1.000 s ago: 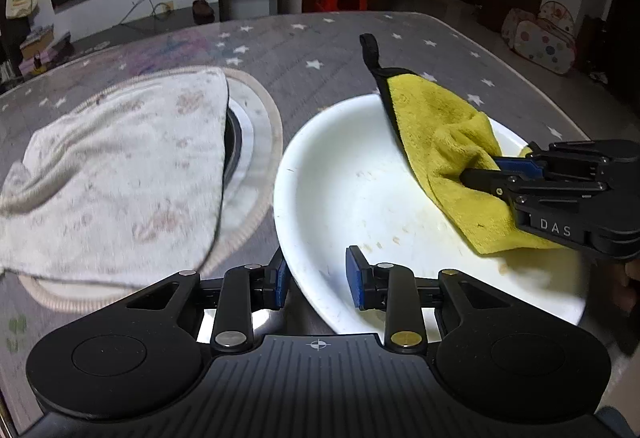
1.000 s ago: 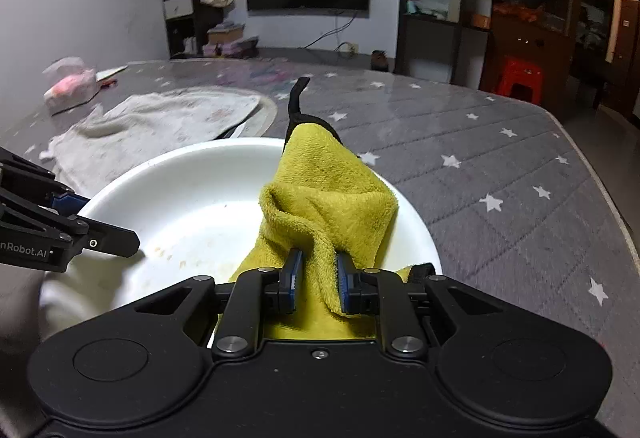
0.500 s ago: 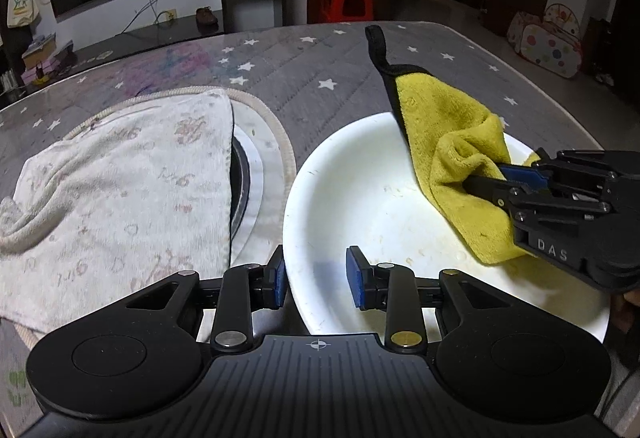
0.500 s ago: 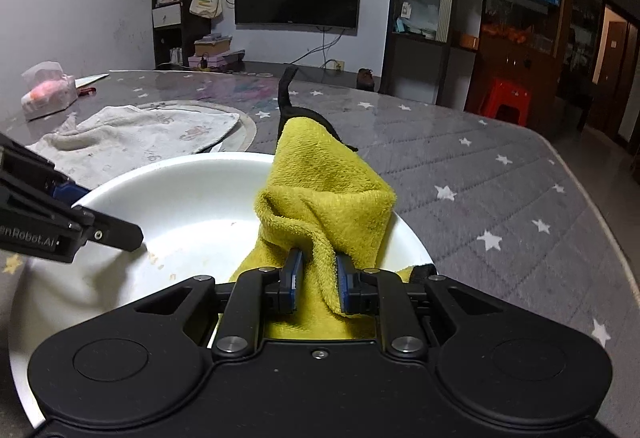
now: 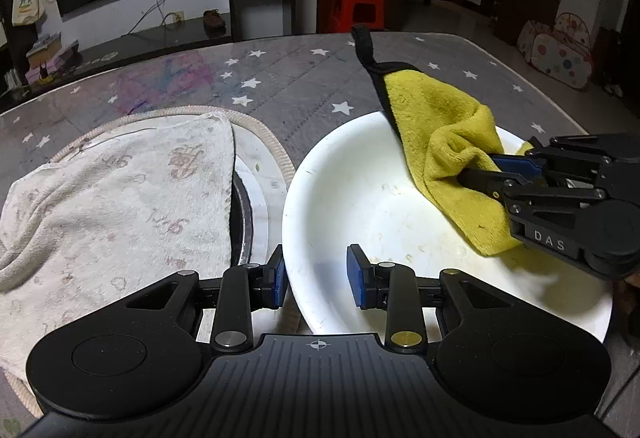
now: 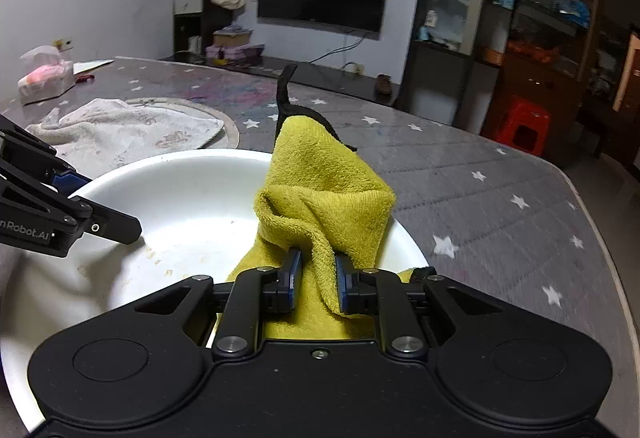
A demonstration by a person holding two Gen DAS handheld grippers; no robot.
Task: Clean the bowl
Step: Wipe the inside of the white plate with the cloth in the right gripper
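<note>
1. The white bowl (image 5: 360, 198) sits on the starry table (image 5: 280, 78), in the lower right of the left wrist view. It has slid lower and to the right in that view over the last second, so more of the table now shows above it.
2. The left gripper (image 5: 316, 276) has its jaws open, one on each side of the bowl's near rim. They sit round the rim but do not pinch it (so the bowl is not really held).
3. The right gripper (image 6: 316, 274) has its jaws closed tight on a fold of the yellow cloth (image 6: 324, 190). It has kept this hold all along.
4. The cloth has been pulled across the bowl toward the right side. Its black loop sticks up past the far rim.
5. Small brown bits still lie on the bowl's floor, near the middle of both views. I think the wiping is under way but not done.
6. A pale old towel (image 5: 112, 190) lies at the left, well apart from the bowl.
</note>
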